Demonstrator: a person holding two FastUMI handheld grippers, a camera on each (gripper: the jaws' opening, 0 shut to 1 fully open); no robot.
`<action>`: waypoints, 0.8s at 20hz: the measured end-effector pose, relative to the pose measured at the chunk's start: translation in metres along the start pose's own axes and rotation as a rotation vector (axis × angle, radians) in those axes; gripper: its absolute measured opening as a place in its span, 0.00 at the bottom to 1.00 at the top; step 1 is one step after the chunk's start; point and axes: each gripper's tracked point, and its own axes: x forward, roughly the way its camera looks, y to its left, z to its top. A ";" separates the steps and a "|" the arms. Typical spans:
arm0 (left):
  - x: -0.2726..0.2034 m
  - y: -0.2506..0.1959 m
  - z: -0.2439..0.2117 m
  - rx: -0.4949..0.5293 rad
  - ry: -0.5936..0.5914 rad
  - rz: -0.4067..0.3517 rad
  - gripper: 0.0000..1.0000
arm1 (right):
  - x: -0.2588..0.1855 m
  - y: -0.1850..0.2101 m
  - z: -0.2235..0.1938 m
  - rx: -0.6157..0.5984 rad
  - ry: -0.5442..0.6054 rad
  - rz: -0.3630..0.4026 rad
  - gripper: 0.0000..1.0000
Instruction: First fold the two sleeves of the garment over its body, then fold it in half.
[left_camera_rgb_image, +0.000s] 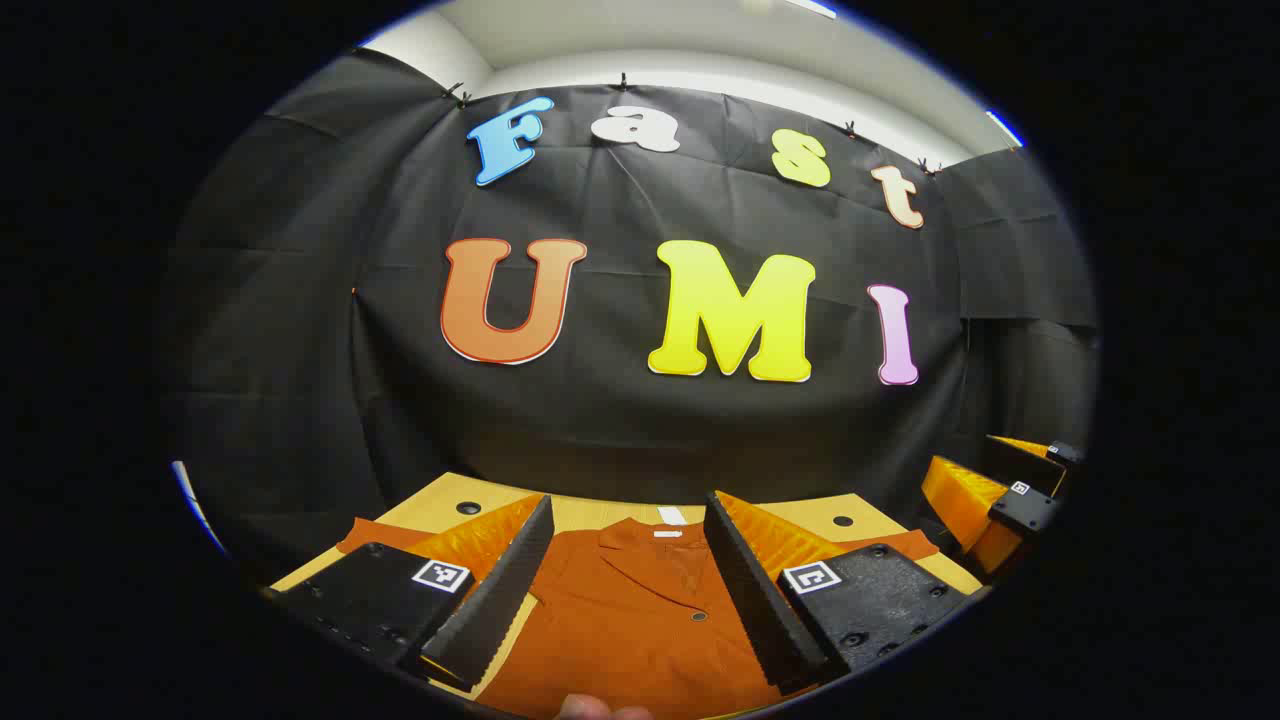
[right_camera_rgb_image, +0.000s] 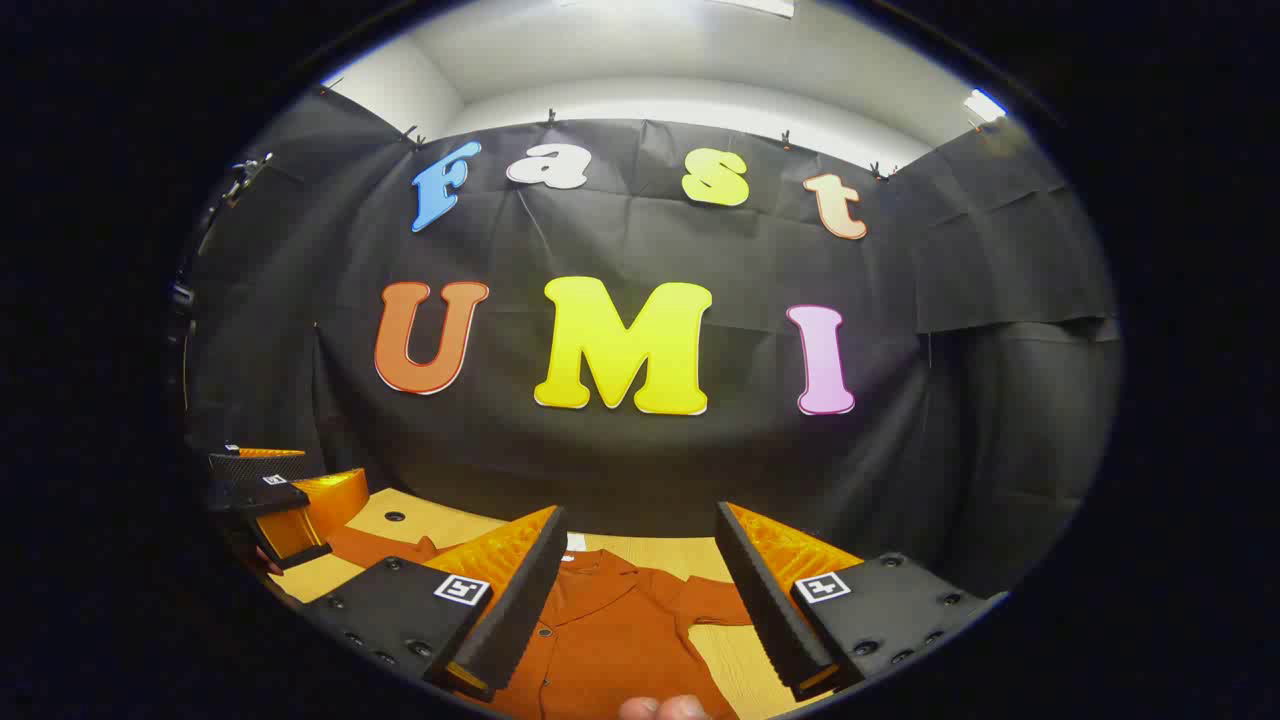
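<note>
While the rust-orange buttoned shirt (left_camera_rgb_image: 640, 610) lies flat on the pale wooden table (left_camera_rgb_image: 445, 505), sleeves unfolded, your left tongs (left_camera_rgb_image: 628, 580) and right tongs (right_camera_rgb_image: 640, 600) hover open, empty; next, grip one sleeve.

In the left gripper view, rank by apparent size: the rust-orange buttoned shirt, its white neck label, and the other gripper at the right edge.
1. Rust-orange buttoned shirt, spread on the yellow wooden table.
2. Other gripper, orange and black; it is partly cut off at the edge, so its full extent is unsure.
3. White neck label, smallest.

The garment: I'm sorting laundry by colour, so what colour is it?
The garment is a plain rust orange, with no pattern. It shows best in the left gripper view.
</note>
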 end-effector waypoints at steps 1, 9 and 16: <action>0.001 0.000 -0.001 0.011 -0.001 0.001 0.98 | 0.001 0.000 0.000 0.004 0.000 0.002 0.94; -0.001 -0.002 -0.003 0.009 -0.002 0.006 0.98 | 0.001 0.001 -0.001 0.010 0.015 0.013 0.94; -0.002 0.001 0.003 0.016 -0.019 0.008 0.98 | -0.001 0.000 -0.003 0.026 0.016 0.010 0.94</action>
